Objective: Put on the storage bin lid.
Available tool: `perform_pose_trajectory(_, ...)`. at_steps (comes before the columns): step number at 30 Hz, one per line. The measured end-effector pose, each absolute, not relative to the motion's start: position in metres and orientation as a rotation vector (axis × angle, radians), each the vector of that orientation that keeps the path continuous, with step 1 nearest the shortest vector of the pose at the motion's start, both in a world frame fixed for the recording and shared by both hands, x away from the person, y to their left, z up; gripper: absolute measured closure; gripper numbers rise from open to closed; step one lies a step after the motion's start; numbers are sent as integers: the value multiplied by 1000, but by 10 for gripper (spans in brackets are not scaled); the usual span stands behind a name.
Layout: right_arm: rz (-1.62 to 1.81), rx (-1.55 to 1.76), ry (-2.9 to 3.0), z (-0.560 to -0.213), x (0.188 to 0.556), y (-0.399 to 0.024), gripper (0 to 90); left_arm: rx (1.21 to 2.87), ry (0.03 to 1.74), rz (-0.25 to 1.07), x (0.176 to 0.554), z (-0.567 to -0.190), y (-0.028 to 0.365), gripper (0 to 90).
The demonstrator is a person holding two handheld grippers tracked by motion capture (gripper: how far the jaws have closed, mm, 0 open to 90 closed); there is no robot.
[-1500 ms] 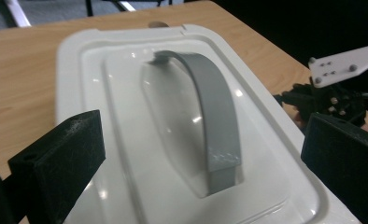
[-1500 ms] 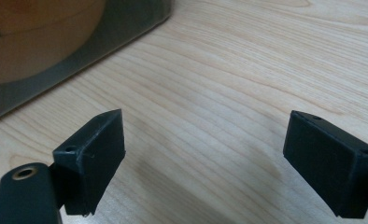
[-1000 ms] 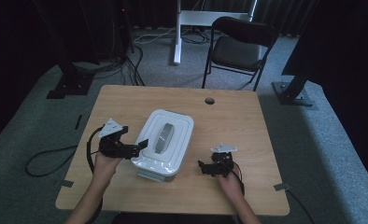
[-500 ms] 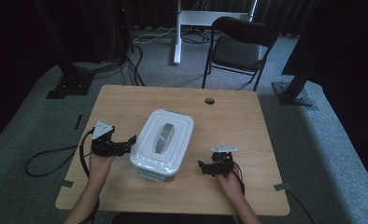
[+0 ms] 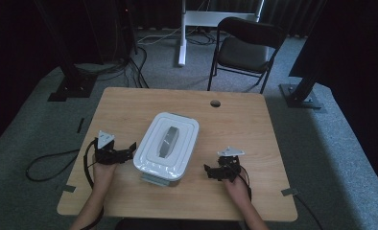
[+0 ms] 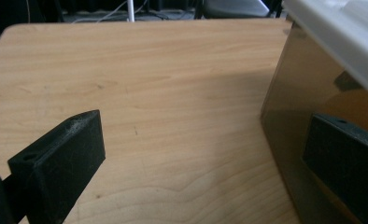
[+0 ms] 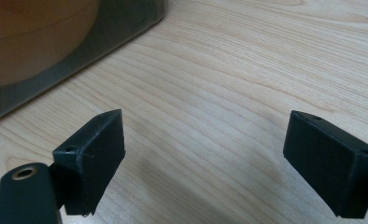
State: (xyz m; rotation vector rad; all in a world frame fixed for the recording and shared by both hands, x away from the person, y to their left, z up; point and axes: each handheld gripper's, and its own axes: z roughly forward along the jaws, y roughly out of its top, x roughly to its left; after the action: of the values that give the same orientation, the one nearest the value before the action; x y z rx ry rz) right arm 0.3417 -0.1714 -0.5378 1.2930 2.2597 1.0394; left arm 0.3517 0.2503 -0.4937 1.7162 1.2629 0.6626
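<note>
A clear-walled container with a white lid (image 5: 167,146) and a grey handle stands in the middle of the wooden table (image 5: 129,108). My left gripper (image 5: 128,152) rests on the table just left of it, open, its tips close to the container's side. In the left gripper view the gripper (image 6: 205,158) holds nothing, and the container's wall (image 6: 303,79) rises in front of the right jaw. My right gripper (image 5: 208,172) lies on the table right of the container, open and apart from it. In the right gripper view the gripper (image 7: 210,154) spans bare wood, with the container (image 7: 56,42) at the top left.
A round cable hole (image 5: 215,103) sits near the table's far edge. A black chair (image 5: 247,48) stands behind the table. A cable (image 5: 48,165) loops on the carpet at the left. Bare wood lies to the right and behind the container.
My left gripper has slid a little left and toward the person, lowering beside the container. The right gripper and the container have stayed put.
</note>
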Motion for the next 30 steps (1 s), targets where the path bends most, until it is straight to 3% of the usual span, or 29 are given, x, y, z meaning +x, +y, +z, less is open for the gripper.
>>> perform_pose_trajectory(12, 1041, 1303, 2240, -537, 342, -171, 120, 1816, 1269, 669, 354, -515, 237, 2)
perform_pose_trajectory(30, 1077, 1287, 2242, -531, 342, -164, 119, 1855, 1208, 561, 351, -522, 216, 2)
